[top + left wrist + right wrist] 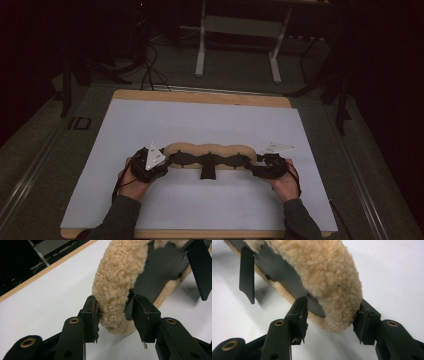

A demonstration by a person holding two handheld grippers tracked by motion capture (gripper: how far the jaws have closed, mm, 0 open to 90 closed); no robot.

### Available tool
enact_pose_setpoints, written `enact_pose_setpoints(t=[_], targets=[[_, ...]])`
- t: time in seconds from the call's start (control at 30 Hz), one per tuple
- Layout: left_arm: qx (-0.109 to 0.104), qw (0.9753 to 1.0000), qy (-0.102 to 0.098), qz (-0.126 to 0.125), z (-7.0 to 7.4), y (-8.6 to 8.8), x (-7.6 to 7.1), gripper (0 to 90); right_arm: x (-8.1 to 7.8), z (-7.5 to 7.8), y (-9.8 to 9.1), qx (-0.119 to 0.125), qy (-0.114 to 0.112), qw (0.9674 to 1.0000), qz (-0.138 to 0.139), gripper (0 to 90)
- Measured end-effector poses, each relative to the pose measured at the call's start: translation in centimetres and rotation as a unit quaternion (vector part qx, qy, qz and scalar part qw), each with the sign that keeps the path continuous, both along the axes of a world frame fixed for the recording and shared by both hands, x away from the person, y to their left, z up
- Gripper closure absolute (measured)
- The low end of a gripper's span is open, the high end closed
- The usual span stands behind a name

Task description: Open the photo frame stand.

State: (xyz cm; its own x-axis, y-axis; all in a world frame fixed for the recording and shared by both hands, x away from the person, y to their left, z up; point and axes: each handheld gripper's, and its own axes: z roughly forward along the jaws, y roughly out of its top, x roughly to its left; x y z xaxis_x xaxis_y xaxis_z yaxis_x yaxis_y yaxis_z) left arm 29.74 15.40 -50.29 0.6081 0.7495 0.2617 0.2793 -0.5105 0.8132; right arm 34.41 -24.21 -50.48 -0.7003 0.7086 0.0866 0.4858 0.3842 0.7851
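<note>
A long tan fleece pad (210, 149) with a black backing and black straps lies crosswise on the white board (200, 120), and a short black strap (207, 172) hangs from its middle. My left gripper (167, 159) is shut on the pad's left end. In the left gripper view the pad (120, 277) sits between the jaws of that gripper (112, 310), with both pads pressed into the fleece. My right gripper (252, 167) holds the right end. In the right gripper view the gripper (332, 312) has one jaw against the black backing and the other against the pad (319, 270).
The white board covers a wooden table whose edge (200, 96) shows at the back. A white metal stand (240, 35) and cables (150, 70) sit on the dark floor beyond. Bare board lies in front of and behind the pad.
</note>
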Motion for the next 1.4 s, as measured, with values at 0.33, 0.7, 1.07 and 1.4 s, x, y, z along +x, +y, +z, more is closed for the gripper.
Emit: enact_pose_setpoints(t=[0.33,0.7,1.07,1.4], targets=[[0.0,1.0,0.005,0.0,0.0,-0.1,-1.1,57.8,-0.7,-0.3,-0.3,0.014,-0.004,0.9999,0.005,46.7],[-0.001,0.9999,0.012,-0.002,0.1,0.1,-2.0,58.6,-1.1,-0.2,-0.1,-0.01,0.007,0.9999,0.007,43.9],[-0.027,0.9989,0.038,-0.003,-0.1,1.1,-2.1,57.2,-2.0,-0.2,0.1,-0.053,0.023,0.9979,-0.029,39.6],[-0.072,0.9967,0.036,-0.002,0.5,2.3,-2.6,50.5,-2.6,-0.1,-0.8,-0.022,0.031,0.9986,-0.037,38.3]])
